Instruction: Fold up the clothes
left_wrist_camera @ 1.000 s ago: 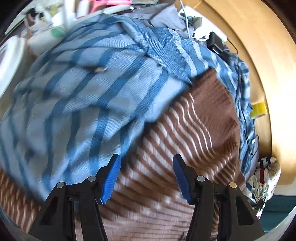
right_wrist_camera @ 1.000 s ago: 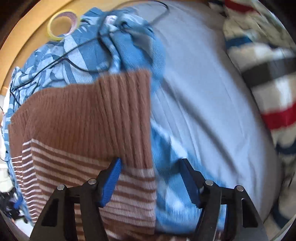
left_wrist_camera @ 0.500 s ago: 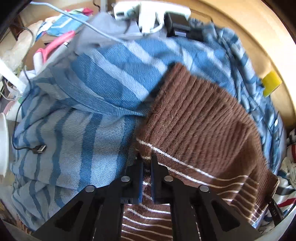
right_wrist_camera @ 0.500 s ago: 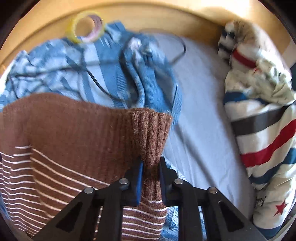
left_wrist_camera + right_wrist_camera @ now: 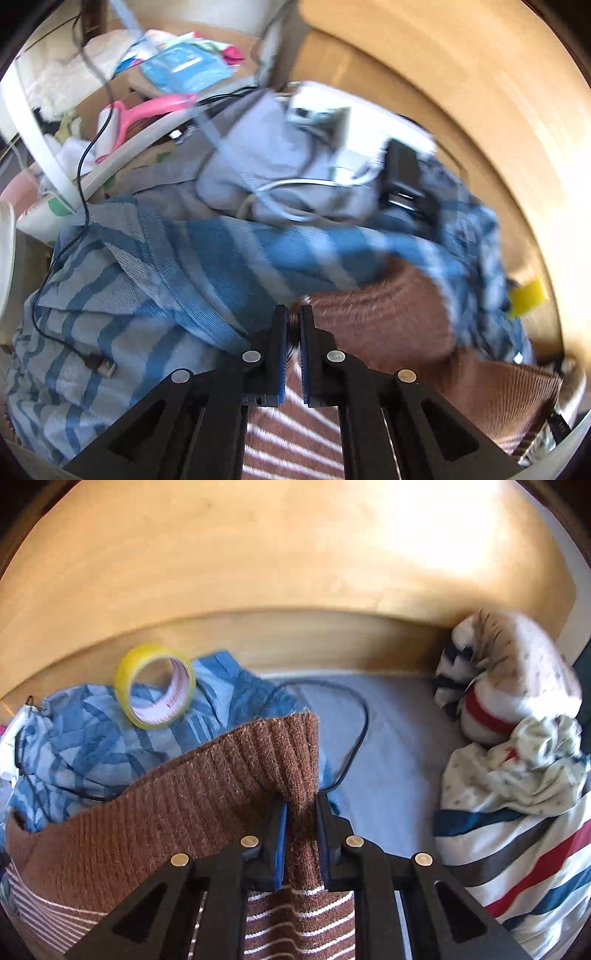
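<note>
Clamped in the left claw, a thin pinch of the brown ribbed knit sweater with white stripes, jaws nearly touching; clamped in the right claw, a thicker bunched corner of the same sweater's ribbed hem, pads pressing its sides. Held at two corners, most likely, so the edge hangs taut between the claws and can be laid flat for a first fold. Slung leftward from the right claw, the plain brown hem, with the striped part drooping under both claws. Just beyond the left claw, a rumpled blue striped woven cloth with a black cable across it, under the sweater. Left of and beyond the right claw, a yellow roll of clear tape; to its right, a bunched white bedding with red and blue stripes. Farther off, pale grey bedsheet, then a light wooden board.
</note>
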